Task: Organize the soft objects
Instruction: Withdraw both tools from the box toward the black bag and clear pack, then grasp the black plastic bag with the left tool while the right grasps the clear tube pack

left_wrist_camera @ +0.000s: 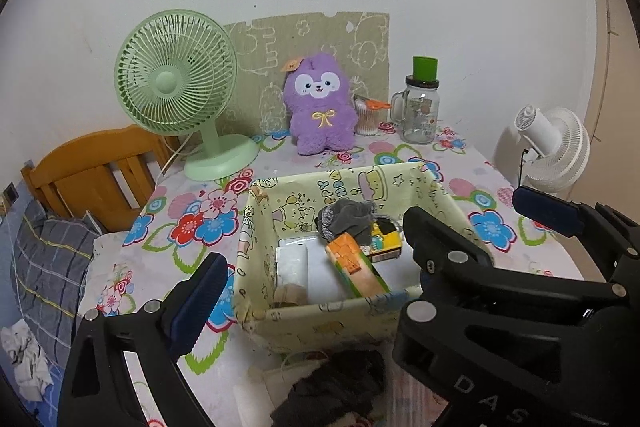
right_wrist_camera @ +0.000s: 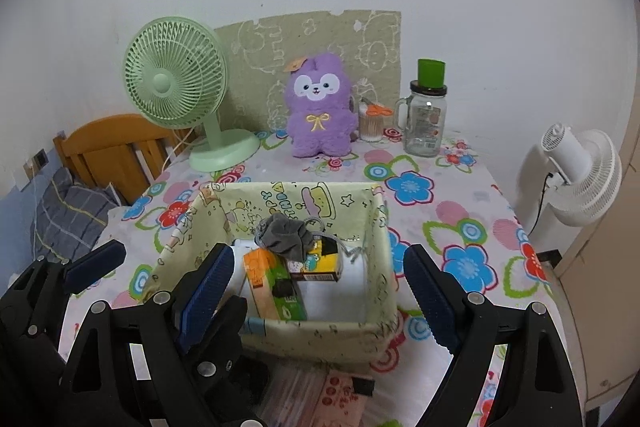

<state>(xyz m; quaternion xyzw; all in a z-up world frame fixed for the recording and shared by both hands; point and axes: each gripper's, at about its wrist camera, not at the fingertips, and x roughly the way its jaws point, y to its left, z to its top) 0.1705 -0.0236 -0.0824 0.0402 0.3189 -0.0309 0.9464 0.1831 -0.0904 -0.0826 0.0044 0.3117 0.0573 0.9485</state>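
A pale yellow fabric box (left_wrist_camera: 320, 323) (right_wrist_camera: 320, 335) stands on the floral table. A crumpled grey sock (left_wrist_camera: 348, 219) (right_wrist_camera: 286, 235) lies inside it on top of small cartons. A purple plush toy (left_wrist_camera: 320, 107) (right_wrist_camera: 320, 107) sits upright at the back against the wall. Dark cloth (left_wrist_camera: 340, 391) lies on the table in front of the box. My left gripper (left_wrist_camera: 316, 275) is open and empty at the box's near left. My right gripper (right_wrist_camera: 316, 291) is open and empty over the box's near edge. The right gripper's fingers (left_wrist_camera: 544, 209) show in the left wrist view.
A green desk fan (left_wrist_camera: 180, 87) (right_wrist_camera: 180, 87) stands back left. A glass jar with a green lid (left_wrist_camera: 420, 107) (right_wrist_camera: 426, 115) and a cotton swab tub (right_wrist_camera: 372, 125) stand back right. A white fan (right_wrist_camera: 580, 179) stands off the right edge. A wooden bed frame (left_wrist_camera: 92, 171) is at left.
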